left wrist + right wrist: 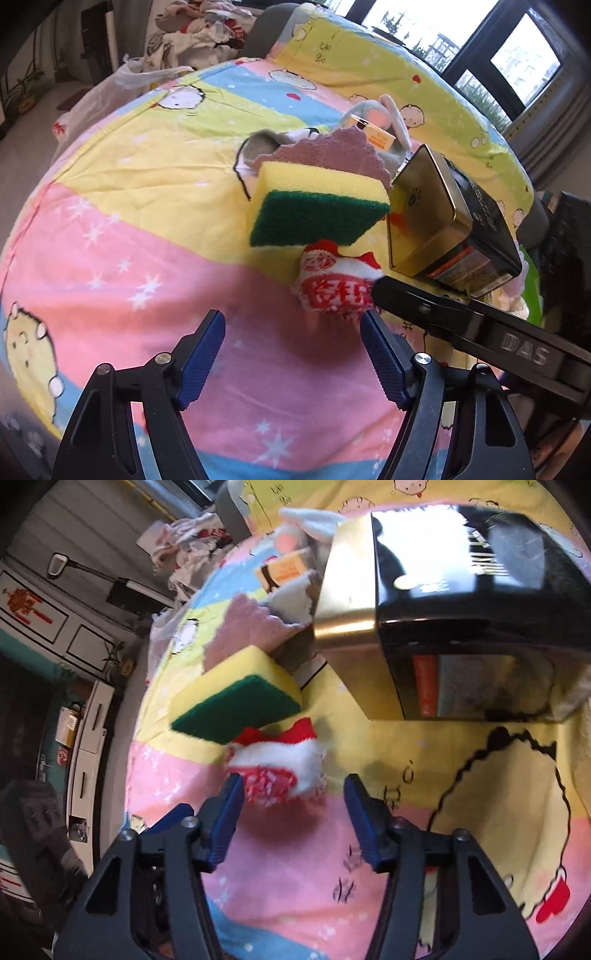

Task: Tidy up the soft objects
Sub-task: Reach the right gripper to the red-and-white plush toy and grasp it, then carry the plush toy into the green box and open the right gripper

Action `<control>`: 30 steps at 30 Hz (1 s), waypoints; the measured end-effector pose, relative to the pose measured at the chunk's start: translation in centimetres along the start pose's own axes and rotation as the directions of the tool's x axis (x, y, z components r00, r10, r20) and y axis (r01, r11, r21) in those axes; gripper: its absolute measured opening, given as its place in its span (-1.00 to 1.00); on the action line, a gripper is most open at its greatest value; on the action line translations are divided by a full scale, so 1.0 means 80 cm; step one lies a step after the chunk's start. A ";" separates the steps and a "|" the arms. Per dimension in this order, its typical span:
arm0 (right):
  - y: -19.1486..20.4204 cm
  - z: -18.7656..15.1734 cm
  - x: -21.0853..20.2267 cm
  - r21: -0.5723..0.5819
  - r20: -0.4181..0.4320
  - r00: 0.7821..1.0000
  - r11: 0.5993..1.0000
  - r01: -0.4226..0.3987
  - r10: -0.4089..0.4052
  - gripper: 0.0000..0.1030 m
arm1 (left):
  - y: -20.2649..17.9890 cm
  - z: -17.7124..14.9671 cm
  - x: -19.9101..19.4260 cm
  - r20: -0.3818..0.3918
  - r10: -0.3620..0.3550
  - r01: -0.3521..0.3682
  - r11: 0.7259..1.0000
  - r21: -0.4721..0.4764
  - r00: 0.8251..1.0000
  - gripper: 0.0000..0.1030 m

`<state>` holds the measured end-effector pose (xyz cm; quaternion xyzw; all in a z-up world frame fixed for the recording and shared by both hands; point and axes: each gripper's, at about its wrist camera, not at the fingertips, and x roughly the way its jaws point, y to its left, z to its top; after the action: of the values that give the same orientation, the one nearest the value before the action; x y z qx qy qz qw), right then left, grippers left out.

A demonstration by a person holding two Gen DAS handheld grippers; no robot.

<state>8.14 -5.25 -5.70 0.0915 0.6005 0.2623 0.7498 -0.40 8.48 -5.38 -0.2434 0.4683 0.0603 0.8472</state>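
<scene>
Both pairs of jaws stand apart with nothing pinched: the left gripper [293, 360] hangs spread above the patterned bedsheet [110, 206] with only cloth between its blue pads, and the right gripper [293, 814] is parted around the near edge of the red-and-white plush [280, 764], which lies just ahead of its fingertips; the left pad looks close to the fuzz, though the blur leaves contact unclear. No earlier view is on hand, so only this stance can be told. That plush lies on the sheet, tucked against the lower edge of the yellow-and-green sponge [317, 206], which leans on a mauve cloth [332, 155]; behind them a grey stuffed rabbit [388, 118] with an orange tag lies near the tipped black-and-gold tin [447, 218], whose gold mouth faces the pile. Seen from the left wrist, the right tool's black arm [480, 328] crosses in from the right toward the plush. By my reading the sorting has barely begun: every soft thing visible lies loose on the bed, nothing shows inside the tin, and I would guess the plush is the first pick, with the sponge, cloth and rabbit yet to follow
</scene>
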 end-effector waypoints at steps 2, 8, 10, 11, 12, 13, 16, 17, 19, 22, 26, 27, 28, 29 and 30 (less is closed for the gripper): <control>-0.002 0.008 0.008 0.008 -0.017 1.000 1.000 -0.024 0.024 0.02 | -0.004 0.002 0.006 -0.005 -0.016 0.016 1.000 0.009 1.000 0.45; -0.017 0.022 0.023 0.044 -0.056 0.995 0.995 -0.085 0.087 -0.02 | -0.003 0.007 0.027 -0.030 -0.029 0.029 1.000 0.006 0.999 0.08; -0.023 0.021 0.025 0.053 -0.058 0.992 0.993 -0.105 0.108 -0.08 | -0.002 0.009 0.030 -0.036 -0.063 0.063 0.998 0.002 0.997 -0.08; -0.025 0.022 0.026 0.062 -0.059 0.990 0.990 -0.124 0.127 -0.18 | -0.002 0.012 0.032 -0.041 -0.076 0.076 0.997 0.004 0.996 -0.20; -0.027 0.023 0.028 0.068 -0.063 0.988 0.988 -0.137 0.141 -0.21 | -0.005 0.013 0.034 -0.048 -0.090 0.090 0.996 0.007 0.995 -0.27; -0.028 0.023 0.028 0.072 -0.065 0.988 0.988 -0.139 0.143 -0.22 | -0.006 0.014 0.034 -0.052 -0.102 0.102 0.995 0.008 0.993 -0.34; -0.029 0.024 0.026 0.067 -0.054 0.986 0.986 -0.155 0.158 -0.27 | -0.015 0.014 0.030 -0.042 -0.080 0.082 0.995 0.053 0.996 -0.37; -0.031 0.023 0.024 0.070 -0.049 0.985 0.984 -0.161 0.165 -0.30 | -0.018 0.014 0.029 -0.039 -0.073 0.075 0.995 0.062 0.997 -0.37; -0.032 0.019 0.016 0.060 -0.034 0.985 0.985 -0.164 0.167 -0.30 | -0.025 0.014 0.023 -0.033 -0.075 0.078 0.994 0.075 0.997 -0.38; -0.031 0.015 -0.012 0.031 0.022 0.987 0.987 -0.160 0.159 -0.31 | -0.042 0.015 0.007 -0.020 -0.098 0.100 0.989 0.111 0.995 -0.38; -0.041 0.009 -0.057 0.032 0.109 0.982 0.987 -0.160 0.155 -0.31 | -0.077 0.010 -0.018 0.012 -0.129 0.124 0.974 0.191 0.992 -0.38; -0.044 0.008 -0.067 0.036 0.128 0.980 0.987 -0.157 0.151 -0.31 | -0.088 0.008 -0.022 0.017 -0.142 0.135 0.968 0.212 0.990 -0.38; -0.049 0.007 -0.078 0.039 0.146 0.979 0.988 -0.153 0.145 -0.31 | -0.100 0.006 -0.028 0.018 -0.158 0.150 0.961 0.234 0.987 -0.38; -0.056 0.005 -0.095 0.046 0.172 0.976 0.989 -0.143 0.133 -0.31 | -0.111 0.005 -0.030 0.017 -0.169 0.159 0.955 0.252 0.986 -0.38; -0.061 0.004 -0.105 0.053 0.188 0.974 0.989 -0.138 0.126 -0.31 | -0.123 0.003 -0.033 0.017 -0.181 0.170 0.947 0.273 0.983 -0.38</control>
<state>8.67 -13.54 -0.69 0.1799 0.5294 0.2819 0.7797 1.58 0.34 0.43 -0.1648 0.4309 -0.0747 0.8841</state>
